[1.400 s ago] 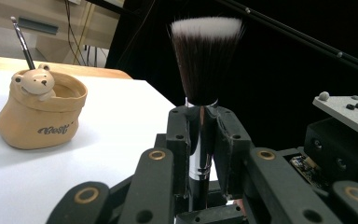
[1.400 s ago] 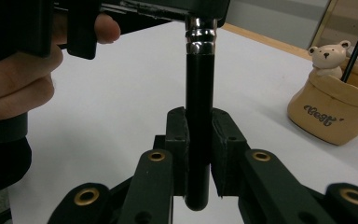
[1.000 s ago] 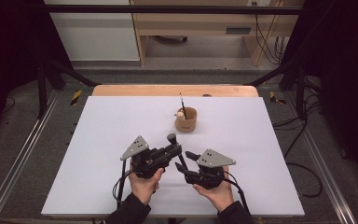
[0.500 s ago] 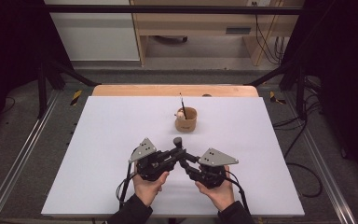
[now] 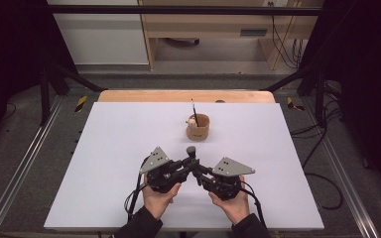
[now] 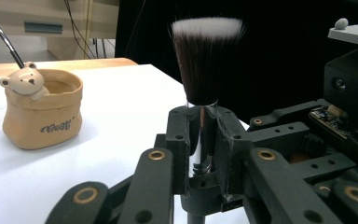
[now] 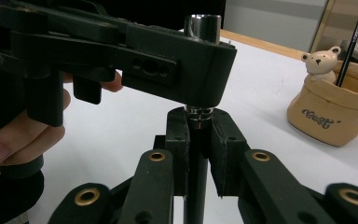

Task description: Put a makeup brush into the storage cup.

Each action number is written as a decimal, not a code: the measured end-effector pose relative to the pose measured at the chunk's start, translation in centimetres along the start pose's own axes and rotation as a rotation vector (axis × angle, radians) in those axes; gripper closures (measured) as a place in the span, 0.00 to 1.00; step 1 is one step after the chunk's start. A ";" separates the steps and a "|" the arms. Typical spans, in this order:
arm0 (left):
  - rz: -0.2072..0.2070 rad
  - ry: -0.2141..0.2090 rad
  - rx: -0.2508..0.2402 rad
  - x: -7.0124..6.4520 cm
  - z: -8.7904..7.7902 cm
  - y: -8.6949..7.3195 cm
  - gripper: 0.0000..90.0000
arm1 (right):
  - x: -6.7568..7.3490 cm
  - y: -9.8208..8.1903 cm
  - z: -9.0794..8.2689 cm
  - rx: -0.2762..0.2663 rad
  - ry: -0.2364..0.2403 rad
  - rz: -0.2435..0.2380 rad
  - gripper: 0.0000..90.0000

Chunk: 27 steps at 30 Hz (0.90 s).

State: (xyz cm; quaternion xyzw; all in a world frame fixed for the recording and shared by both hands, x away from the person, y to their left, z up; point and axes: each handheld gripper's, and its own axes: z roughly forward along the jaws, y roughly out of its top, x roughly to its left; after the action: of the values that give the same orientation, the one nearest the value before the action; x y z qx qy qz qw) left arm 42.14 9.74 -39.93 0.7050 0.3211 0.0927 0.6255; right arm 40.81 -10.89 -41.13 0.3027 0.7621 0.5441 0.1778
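A makeup brush (image 5: 191, 150) stands upright over the near middle of the white table, its dark, white-tipped bristles (image 6: 207, 56) pointing up. My left gripper (image 6: 201, 116) is shut on its silver ferrule. Just below, my right gripper (image 7: 196, 119) has been closing and now presses its pads on the black handle. In the high view the left gripper (image 5: 188, 160) and right gripper (image 5: 197, 168) meet tip to tip under the brush head. A tan bear cup (image 5: 198, 126) with a thin brush (image 5: 194, 106) in it stands farther back.
The white table top (image 5: 104, 148) spreads wide to the left and right of the hands. The cup (image 7: 338, 112) sits a short way beyond the grippers. A wooden edge (image 5: 178, 95) runs along the table's far side, with dark frame posts at both back corners.
The right gripper's jaws have come together on the brush handle beneath the left gripper. The left gripper with the brush has shifted slightly toward the right one.
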 end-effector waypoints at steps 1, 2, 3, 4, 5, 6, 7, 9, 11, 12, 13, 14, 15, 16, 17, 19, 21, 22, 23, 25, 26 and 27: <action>0.002 -0.003 -0.006 0.0 -0.1 0.1 0.83 | 0.0 0.0 0.0 0.001 0.000 -0.001 0.88; 0.004 -0.009 -0.007 0.1 -0.1 0.2 0.79 | 0.0 0.0 0.0 0.001 -0.002 -0.001 0.88; 0.007 -0.010 -0.003 0.1 -0.2 0.3 0.76 | -0.1 0.0 0.0 0.002 -0.003 0.004 0.88; 0.014 -0.007 -0.003 0.1 -0.3 0.4 0.73 | -0.1 0.0 0.1 0.002 -0.007 0.003 0.88; 0.018 -0.006 -0.002 0.2 -0.4 0.5 0.70 | -0.2 0.0 0.1 0.002 -0.012 0.005 0.88; 0.022 -0.003 0.003 0.3 -0.6 0.7 0.66 | -0.3 0.1 0.1 0.000 -0.015 0.008 0.88; 0.028 0.003 0.004 0.4 -0.8 0.8 0.64 | -0.4 0.1 0.0 -0.002 -0.017 0.011 0.88; 0.035 0.011 0.010 0.8 -1.2 1.1 0.58 | -0.6 0.1 0.0 -0.006 -0.028 0.014 0.88; 0.043 0.026 0.009 1.2 -1.7 1.3 0.53 | -0.8 0.2 0.0 -0.008 -0.038 0.015 0.88; 0.044 0.028 0.011 1.4 -2.0 1.4 0.51 | -0.9 0.2 0.1 -0.009 -0.042 0.016 0.88; 0.049 0.030 0.009 1.6 -2.3 1.5 0.50 | -1.0 0.2 0.1 -0.009 -0.044 0.018 0.88; 0.055 0.034 0.011 1.8 -2.7 1.6 0.48 | -1.1 0.2 0.1 -0.010 -0.047 0.020 0.88; 0.061 0.038 0.017 2.0 -2.9 1.7 0.46 | -1.1 0.3 0.2 -0.010 -0.050 0.023 0.88; 0.062 0.046 0.017 2.2 -3.2 1.7 0.44 | -1.2 0.3 0.2 -0.009 -0.052 0.023 0.88; 0.066 0.050 0.019 2.4 -3.5 1.8 0.42 | -1.3 0.3 0.2 -0.010 -0.055 0.025 0.88; 0.067 0.052 0.028 2.9 -4.1 1.9 0.38 | -1.4 0.4 0.2 -0.012 -0.061 0.026 0.88; 0.079 0.059 0.033 3.3 -4.6 1.9 0.35 | -1.6 0.5 0.1 -0.014 -0.065 0.030 0.88; 0.081 0.061 0.036 3.4 -4.8 1.8 0.34 | -1.7 0.6 0.1 -0.014 -0.067 0.034 0.88; 0.086 0.064 0.038 3.6 -5.1 1.8 0.32 | -1.7 0.6 0.1 -0.015 -0.068 0.031 0.88; 0.080 0.071 0.039 4.0 -5.5 1.6 0.30 | -1.8 0.7 0.0 -0.018 -0.073 0.034 0.88; 0.081 0.078 0.039 4.2 -5.8 1.6 0.28 | -1.9 0.8 -0.1 -0.019 -0.074 0.033 0.88; 0.086 0.085 0.043 4.3 -6.0 1.5 0.27 | -2.0 0.9 -0.2 -0.020 -0.075 0.034 0.88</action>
State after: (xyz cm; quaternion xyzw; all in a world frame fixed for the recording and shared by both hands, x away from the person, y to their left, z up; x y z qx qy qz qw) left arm 42.84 17.12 -38.48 0.7269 0.3189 0.1425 0.5913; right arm 42.44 -12.12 -40.37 0.3340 0.7441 0.5430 0.1999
